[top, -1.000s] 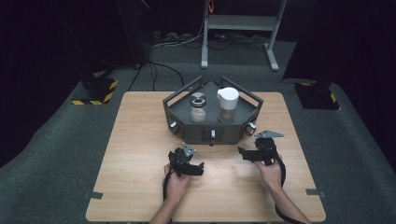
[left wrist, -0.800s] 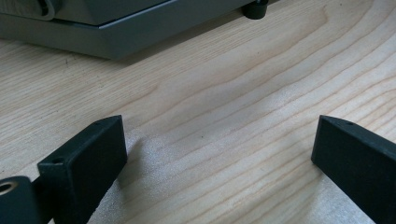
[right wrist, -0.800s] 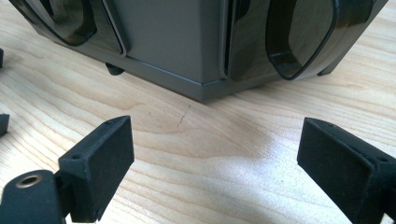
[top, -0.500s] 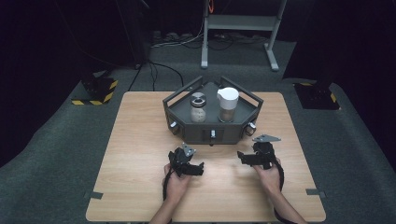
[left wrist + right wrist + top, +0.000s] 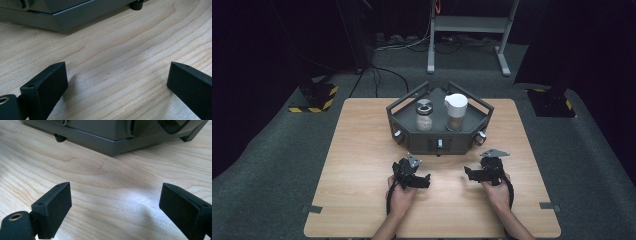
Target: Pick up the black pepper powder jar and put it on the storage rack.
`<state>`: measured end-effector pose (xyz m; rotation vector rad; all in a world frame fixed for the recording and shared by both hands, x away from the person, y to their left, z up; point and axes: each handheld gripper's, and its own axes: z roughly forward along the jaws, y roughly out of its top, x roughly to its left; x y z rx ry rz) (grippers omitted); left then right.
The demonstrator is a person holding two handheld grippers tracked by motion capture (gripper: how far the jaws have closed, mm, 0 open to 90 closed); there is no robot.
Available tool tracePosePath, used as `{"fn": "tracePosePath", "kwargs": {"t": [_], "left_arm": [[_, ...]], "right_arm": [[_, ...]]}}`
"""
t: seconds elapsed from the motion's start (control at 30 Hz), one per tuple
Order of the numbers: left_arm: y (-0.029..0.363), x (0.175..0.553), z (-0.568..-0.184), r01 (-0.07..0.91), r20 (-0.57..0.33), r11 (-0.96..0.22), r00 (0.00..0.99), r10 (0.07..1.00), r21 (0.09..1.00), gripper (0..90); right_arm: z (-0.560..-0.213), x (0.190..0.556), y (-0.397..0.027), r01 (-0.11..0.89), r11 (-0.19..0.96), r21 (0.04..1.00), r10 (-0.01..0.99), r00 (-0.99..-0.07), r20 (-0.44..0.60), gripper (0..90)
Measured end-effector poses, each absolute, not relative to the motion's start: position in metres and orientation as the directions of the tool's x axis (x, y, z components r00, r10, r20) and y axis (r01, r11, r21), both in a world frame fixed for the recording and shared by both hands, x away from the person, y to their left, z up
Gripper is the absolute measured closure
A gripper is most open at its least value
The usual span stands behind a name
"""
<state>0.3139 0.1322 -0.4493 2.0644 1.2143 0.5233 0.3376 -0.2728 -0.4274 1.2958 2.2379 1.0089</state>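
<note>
Two claws are held low over the tabletop [image 5: 362, 150] at 6 o'clock of the grey tray [image 5: 412, 142], the left claw [image 5: 428, 181] and right claw [image 5: 465, 172] both spread wide with nothing between the jaws. On the tray, well apart from both claws, a jar [image 5: 424, 116] stands at 11 o'clock and a white-lidded cup [image 5: 455, 111] at 1 o'clock. Trouble is judged likeliest at the tray's raised front wall: a low approach could be stopped by it, shoving the tray back. The tall cup could be tipped by a jaw striking it off-centre, and the jar, standing just beside it, knocked in turn.
</note>
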Motion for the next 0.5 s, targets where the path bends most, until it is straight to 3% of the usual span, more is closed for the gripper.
{"fn": "tracePosePath", "kwargs": {"t": [0.5], "left_arm": [[0.132,0.314,-0.449,0.603,0.003,-0.337,0.485,0.875,0.723,3.2]], "right_arm": [[-0.437,0.336,-0.26,0.602,0.345,0.72,0.849,-0.527,0.034,10.2]]}}
